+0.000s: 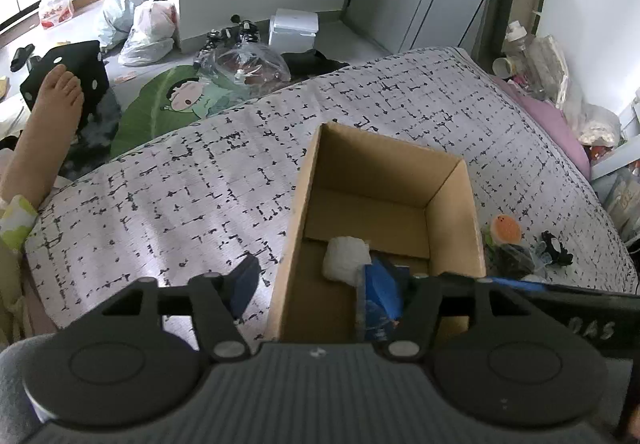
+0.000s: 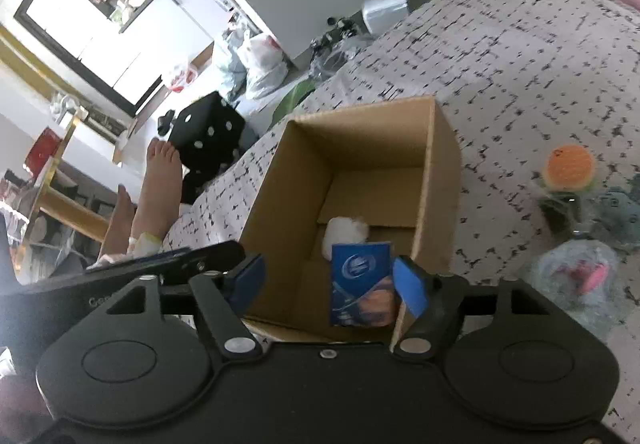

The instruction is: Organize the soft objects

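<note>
Both our grippers gape wide, nothing pinched. Right gripper (image 2: 328,282) straddles blue packet (image 2: 362,284), pads clear of it. Left gripper (image 1: 326,282) spans box wall. Packet stands in cardboard box (image 2: 444,179) beside white wad (image 2: 346,234). Box sits on patterned bedspread (image 1: 180,183).

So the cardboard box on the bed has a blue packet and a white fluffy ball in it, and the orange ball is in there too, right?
Not quite. The orange ball lies outside the box, on the bed beside it, as the right wrist view shows. The blue packet and the white fluffy ball are indeed in the box.
</note>
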The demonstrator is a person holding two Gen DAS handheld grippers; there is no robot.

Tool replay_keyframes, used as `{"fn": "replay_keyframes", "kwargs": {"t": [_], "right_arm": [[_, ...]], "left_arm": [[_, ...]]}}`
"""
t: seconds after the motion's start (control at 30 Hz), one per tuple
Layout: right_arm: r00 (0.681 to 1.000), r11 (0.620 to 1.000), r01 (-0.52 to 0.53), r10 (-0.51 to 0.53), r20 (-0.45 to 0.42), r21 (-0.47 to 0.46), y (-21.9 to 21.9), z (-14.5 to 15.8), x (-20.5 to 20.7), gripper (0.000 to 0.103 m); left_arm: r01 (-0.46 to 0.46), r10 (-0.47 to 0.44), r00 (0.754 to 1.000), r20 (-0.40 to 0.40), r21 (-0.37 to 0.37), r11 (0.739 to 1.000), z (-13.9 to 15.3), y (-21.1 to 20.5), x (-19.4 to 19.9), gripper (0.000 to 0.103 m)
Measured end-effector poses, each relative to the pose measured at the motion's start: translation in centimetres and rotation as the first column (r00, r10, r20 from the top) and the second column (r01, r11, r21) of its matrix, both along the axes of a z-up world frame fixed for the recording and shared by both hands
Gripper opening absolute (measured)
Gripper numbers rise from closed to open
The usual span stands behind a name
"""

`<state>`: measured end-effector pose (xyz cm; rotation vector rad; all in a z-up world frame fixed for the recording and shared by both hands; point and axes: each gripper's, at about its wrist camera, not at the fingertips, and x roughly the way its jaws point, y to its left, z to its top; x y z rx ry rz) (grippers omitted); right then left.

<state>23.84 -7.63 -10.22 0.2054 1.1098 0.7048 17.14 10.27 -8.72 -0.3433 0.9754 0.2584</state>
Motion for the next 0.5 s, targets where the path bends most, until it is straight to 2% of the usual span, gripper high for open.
{"fn": "replay_keyframes", "kwargs": {"t": [0.07, 0.1, 0.5], "right_arm": [[1.000, 1.000, 0.023, -0.023, 0.005, 0.003, -0.8, 0.5, -0.1, 0.075], [0.999, 0.999, 0.038, -0.038, 0.007, 0.008, -1.4, 0.8, -0.1, 0.076], [0.977, 0.980, 0.195, -0.198, 0.077, 0.040, -7.7, 3.8, 0.5, 0.099]], "left_arm": [[-0.008, 0.008, 1.000, 0.000, 0.002, 1.000, 0.4, -0.1, -0.3, 0.076], [-0.009, 0.009, 1.000, 0.000, 0.003, 1.000, 0.6, -0.1, -0.5, 0.077], [0.012, -0.013, 1.000, 0.024, 0.030, 0.999, 3.1, -2.5, -1.8, 0.080]]}}
